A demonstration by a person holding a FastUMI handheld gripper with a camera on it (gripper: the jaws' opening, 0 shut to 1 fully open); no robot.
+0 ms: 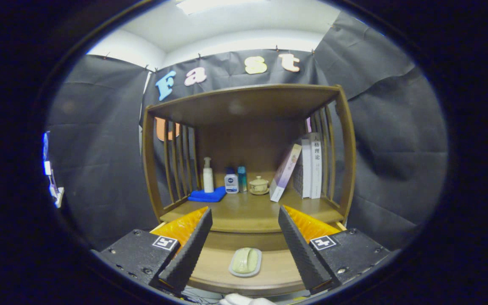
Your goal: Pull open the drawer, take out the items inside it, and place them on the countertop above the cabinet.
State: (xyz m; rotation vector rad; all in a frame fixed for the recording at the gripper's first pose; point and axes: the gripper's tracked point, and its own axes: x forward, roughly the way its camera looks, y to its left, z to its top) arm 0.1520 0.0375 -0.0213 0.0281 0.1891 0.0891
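I have the gripper (pixel 244 237) held level in front of the wooden cabinet (pixel 248 161), with both fingers spread wide apart and nothing between the pads; neither finger touches any object. Below and between the fingers I see the drawer (pixel 244 275) pulled out toward me, its wooden floor exposed. One item lies in the drawer: a pale green soap bar (pixel 245 260) resting on a shallow light-coloured dish (pixel 232 268), positioned between the two fingers and clear of both. Beyond the fingertips is the countertop (pixel 248 212), the flat wooden shelf above the drawer, enclosed by slatted side rails and a wooden top panel. At the back of the countertop, left to right, I note a folded blue cloth (pixel 206 195), a white pump bottle (pixel 208 175) standing upright just behind the cloth, a small white bottle with a blue cap (pixel 231 181), a slim teal bottle (pixel 242 178) just beside it, and a small lidded ceramic cup on a saucer (pixel 259 185). To the right of the cup, one book (pixel 284 173) leans tilted against a group of upright books (pixel 311 166) that stand next to the right-hand rails. The front area of the countertop, just ahead of the fingertips, is bare wood. A white rounded object (pixel 244 300) shows beneath the drawer front; I cannot tell what it is.
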